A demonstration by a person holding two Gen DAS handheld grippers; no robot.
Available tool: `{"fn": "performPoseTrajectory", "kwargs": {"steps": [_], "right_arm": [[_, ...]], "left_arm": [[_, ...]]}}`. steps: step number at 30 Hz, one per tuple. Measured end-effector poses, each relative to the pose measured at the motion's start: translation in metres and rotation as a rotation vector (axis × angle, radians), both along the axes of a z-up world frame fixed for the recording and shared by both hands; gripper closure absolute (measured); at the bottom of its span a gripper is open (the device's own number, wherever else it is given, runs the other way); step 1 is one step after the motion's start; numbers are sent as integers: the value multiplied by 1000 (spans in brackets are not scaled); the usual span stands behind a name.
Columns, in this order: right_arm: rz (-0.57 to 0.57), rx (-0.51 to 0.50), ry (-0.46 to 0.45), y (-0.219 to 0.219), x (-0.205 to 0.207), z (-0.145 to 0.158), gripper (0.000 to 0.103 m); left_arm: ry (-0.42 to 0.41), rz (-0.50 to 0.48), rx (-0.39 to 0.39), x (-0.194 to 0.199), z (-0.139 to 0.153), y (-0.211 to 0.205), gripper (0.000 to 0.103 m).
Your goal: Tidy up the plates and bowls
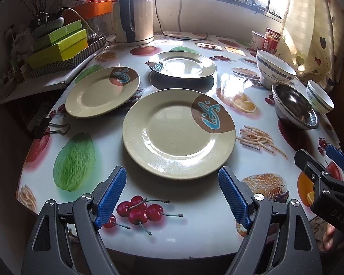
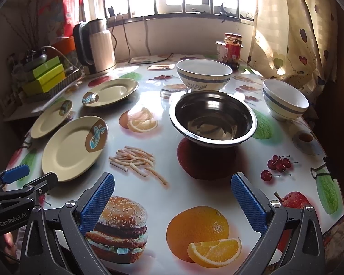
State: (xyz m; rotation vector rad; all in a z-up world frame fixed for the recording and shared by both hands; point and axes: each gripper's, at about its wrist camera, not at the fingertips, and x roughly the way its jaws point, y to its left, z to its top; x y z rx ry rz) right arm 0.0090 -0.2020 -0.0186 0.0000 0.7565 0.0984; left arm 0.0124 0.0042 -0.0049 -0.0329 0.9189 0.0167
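Three cream plates with a brown and blue patch lie apart on the table: a near plate, a left plate and a far plate. A steel bowl, a large white bowl and a small white bowl stand on the right. My left gripper is open and empty just short of the near plate. My right gripper is open and empty in front of the steel bowl.
An electric kettle with its cord, stacked green boxes and a red jar stand at the back. Binder clips grip the tablecloth at the edge. A curtain hangs at the right.
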Motion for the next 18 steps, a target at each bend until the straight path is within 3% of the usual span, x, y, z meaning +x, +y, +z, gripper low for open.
{"fn": "performPoseTrajectory", "kwargs": {"steps": [18], "right_arm": [[-1, 0, 0, -2, 1, 2, 0]], "left_arm": [[-3, 2, -6, 2, 4, 2, 20]]}}
